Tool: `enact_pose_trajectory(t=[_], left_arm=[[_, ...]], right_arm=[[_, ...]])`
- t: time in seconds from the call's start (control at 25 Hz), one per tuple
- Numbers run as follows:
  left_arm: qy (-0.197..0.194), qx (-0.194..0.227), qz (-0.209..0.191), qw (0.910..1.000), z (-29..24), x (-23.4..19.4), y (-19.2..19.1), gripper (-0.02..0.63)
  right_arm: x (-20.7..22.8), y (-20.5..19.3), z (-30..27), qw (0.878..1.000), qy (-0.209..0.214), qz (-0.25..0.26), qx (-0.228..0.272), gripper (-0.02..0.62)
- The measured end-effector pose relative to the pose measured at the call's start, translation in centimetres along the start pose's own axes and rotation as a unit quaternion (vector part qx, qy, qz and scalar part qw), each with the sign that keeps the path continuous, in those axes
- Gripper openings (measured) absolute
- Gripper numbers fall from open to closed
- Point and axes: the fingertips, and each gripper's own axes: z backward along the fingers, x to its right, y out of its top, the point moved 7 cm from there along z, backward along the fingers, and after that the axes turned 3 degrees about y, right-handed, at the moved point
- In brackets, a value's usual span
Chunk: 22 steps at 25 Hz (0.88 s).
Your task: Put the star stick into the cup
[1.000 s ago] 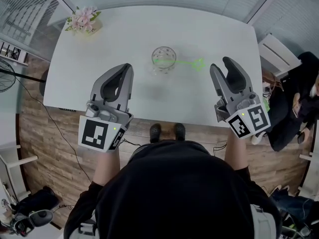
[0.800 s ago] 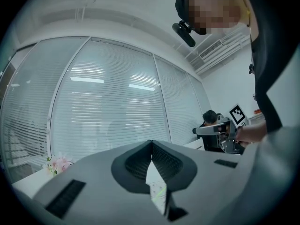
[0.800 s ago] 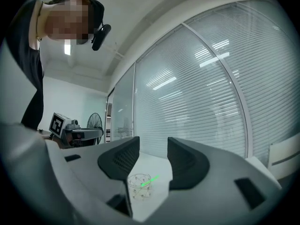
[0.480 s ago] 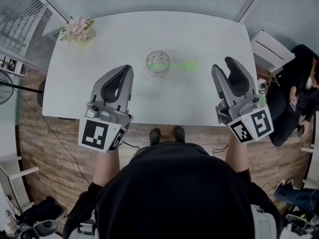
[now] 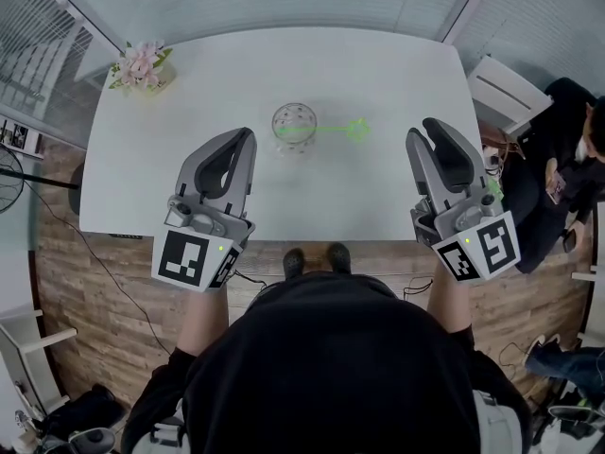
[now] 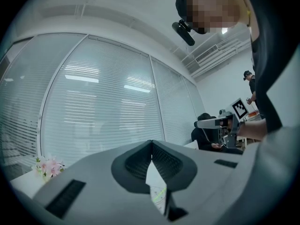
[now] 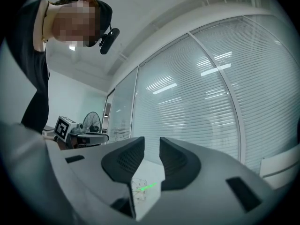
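Star stick (image 5: 326, 128) position: one end lies at the glass cup (image 5: 294, 119), and the star end extends to the right of it, over the white counter (image 5: 378, 64). This relation is unchanged from the two earlier head views, where only the framing has shifted slightly.

Change: the right tongs (image 5: 425, 132) have just been closing from their widest setting. A moderate gap remains between the jaws, and nothing is between them. The left tongs (image 5: 244, 136) have their tips together and are empty. Both are held at the near edge of the counter, well apart from the cup. Assessment: the stick appears to be already placed, and the narrowing of empty jaws suggests that the work is finished.

View comparison: the head view shows the full length of the stick. It does not show whether the star end rests on the counter or hangs above it. The right gripper view, from low down, shows the green shaft slanting up across the cup, which suggests that it leans on the rim. The cup is small there, so this is not certain. Only the gripper views show the jaw gaps clearly.
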Motion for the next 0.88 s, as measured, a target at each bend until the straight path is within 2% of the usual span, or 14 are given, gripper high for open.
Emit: enact_pose_trajectory(t=[0.88], left_arm=[[-0.002, -0.001, 0.004, 1.0, 0.07, -0.01, -0.21, 0.011]], right_arm=[[-0.38, 0.4, 0.28, 1.0, -0.006, 0.0, 0.01, 0.008]])
